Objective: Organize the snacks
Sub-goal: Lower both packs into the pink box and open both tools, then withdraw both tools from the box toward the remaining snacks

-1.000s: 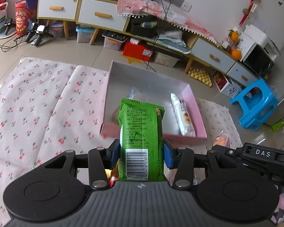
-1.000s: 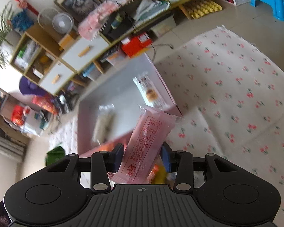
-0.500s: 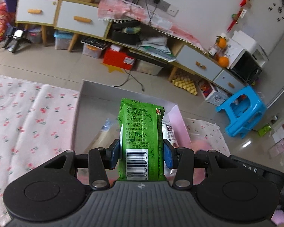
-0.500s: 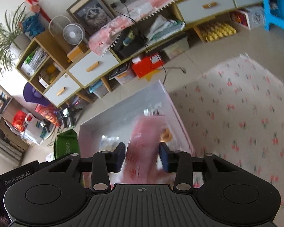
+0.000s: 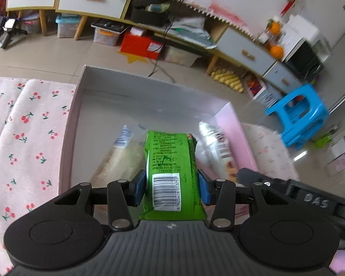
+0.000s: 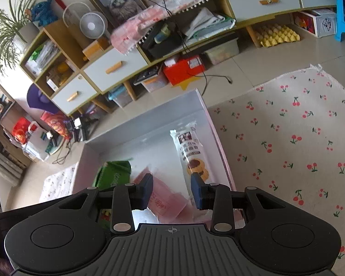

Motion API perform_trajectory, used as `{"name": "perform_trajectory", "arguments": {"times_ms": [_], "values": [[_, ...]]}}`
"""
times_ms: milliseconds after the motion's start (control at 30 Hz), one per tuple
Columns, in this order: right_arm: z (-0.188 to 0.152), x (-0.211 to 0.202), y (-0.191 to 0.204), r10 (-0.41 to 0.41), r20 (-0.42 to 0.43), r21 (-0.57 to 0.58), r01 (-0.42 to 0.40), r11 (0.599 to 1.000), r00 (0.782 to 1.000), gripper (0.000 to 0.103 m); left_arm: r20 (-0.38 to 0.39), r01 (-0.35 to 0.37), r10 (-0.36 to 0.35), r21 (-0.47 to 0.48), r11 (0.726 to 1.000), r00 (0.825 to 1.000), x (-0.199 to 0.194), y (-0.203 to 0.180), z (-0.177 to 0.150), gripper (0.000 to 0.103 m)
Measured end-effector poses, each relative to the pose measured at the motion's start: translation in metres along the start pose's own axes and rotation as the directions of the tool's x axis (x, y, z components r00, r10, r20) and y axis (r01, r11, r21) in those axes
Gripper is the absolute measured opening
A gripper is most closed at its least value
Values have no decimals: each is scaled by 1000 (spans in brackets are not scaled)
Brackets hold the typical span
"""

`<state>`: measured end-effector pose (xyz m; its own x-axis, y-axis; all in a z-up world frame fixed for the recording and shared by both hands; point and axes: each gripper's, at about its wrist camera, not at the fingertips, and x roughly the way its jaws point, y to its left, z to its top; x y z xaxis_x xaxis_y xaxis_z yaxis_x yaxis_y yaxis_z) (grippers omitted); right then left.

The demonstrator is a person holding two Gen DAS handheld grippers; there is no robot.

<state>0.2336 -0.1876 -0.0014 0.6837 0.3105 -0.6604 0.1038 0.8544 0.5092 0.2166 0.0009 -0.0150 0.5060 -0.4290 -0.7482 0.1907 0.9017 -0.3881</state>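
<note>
We hold a snack in each gripper above the open pink box (image 5: 149, 85), which sits on the cherry-print cloth (image 5: 23, 126). The left gripper (image 5: 172, 188) is clamped on a green snack packet (image 5: 170, 161), with its blue pads pressing both long sides. The barcode end faces the camera and the far end points down into the box.

The right gripper (image 6: 172, 191) has a pink packet (image 6: 165, 200) between its pads. Its jaws have just been closing and now stand narrow. The packet is tilted across the gap over the near part of the box, and where it meets the right pad is hard to make out.

Two snacks already lie on the grey floor of the box. A clear packet of pale crackers (image 5: 122, 156) is on the left, and a long white packet of chocolate-filled cakes (image 5: 216, 142) lies along the right wall. The two gripped packets hang side by side between them.
</note>
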Motion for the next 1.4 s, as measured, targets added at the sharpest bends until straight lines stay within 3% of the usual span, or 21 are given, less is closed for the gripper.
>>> {"name": "perform_trajectory", "arguments": {"times_ms": [167,300,467,733,1000,1267,1400], "values": [[-2,1,2,6,-10,0,-6,1000,1000,35,-1,-46,46,11,999,999,0,1,2,43],[-3,-2,5,6,-11,-16,-6,1000,1000,36,57,-212,208,65,975,976,-4,0,2,42],[-4,-5,9,13,-11,-31,-13,999,1000,36,81,-187,182,49,981,980,-10,3,-1,44],[-5,-16,20,-1,-11,-81,0,997,1000,38,105,-173,164,84,981,981,-24,-16,1,68],[-9,-48,24,-15,-4,-93,14,996,1000,66,102,-184,175,89,979,979,-48,-22,-8,79],[-15,-85,26,-21,0,-96,21,995,1000,82,81,-191,184,90,977,980,-70,-24,-22,94],[-22,-98,29,-47,-15,-131,45,990,999,85,86,-217,208,115,969,974,-80,-25,-32,99]]}}
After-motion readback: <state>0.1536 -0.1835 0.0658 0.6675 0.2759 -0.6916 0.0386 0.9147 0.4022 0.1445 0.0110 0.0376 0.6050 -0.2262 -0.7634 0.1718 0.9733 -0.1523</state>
